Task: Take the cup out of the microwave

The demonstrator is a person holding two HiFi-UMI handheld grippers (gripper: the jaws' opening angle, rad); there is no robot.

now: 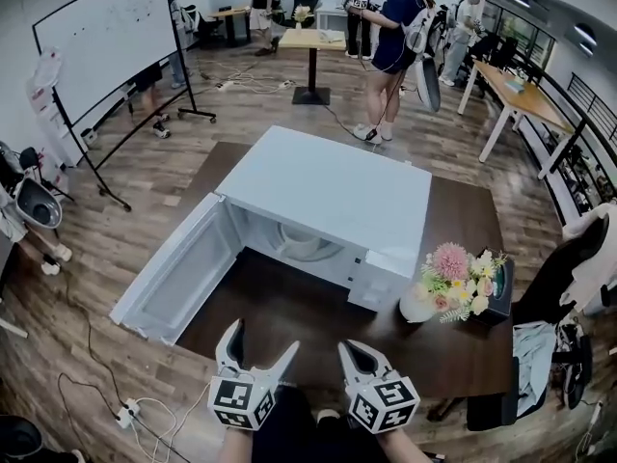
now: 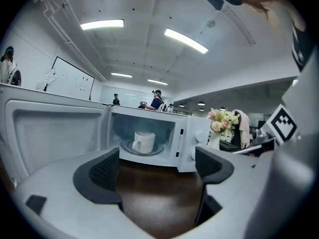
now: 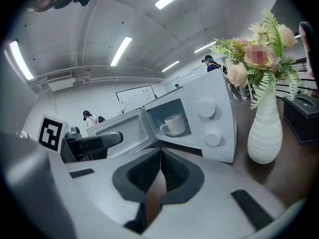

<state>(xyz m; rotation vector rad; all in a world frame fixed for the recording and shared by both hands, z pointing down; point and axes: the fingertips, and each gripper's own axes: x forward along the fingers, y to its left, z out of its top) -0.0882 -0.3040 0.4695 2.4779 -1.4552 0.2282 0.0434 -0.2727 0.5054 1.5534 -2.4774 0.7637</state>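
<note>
A white microwave [image 1: 328, 196] stands on a dark wooden table [image 1: 289, 312], its door [image 1: 178, 273] swung open to the left. The white cup [image 2: 144, 141] sits on the glass turntable inside, handle to the left; the right gripper view also shows the cup [image 3: 174, 124]. From the head view the microwave's roof hides the cup. My left gripper [image 1: 260, 342] is open and empty, in front of the cavity and well short of it. Beside it my right gripper [image 1: 355, 353] is shut with nothing in it, pointing at the control panel side.
A white vase of flowers [image 1: 451, 285] and a black box [image 1: 499, 295] stand right of the microwave. A chair [image 1: 569, 268] is at the table's right. A whiteboard [image 1: 106, 37], other tables and several people are farther back. Cables lie on the floor at left.
</note>
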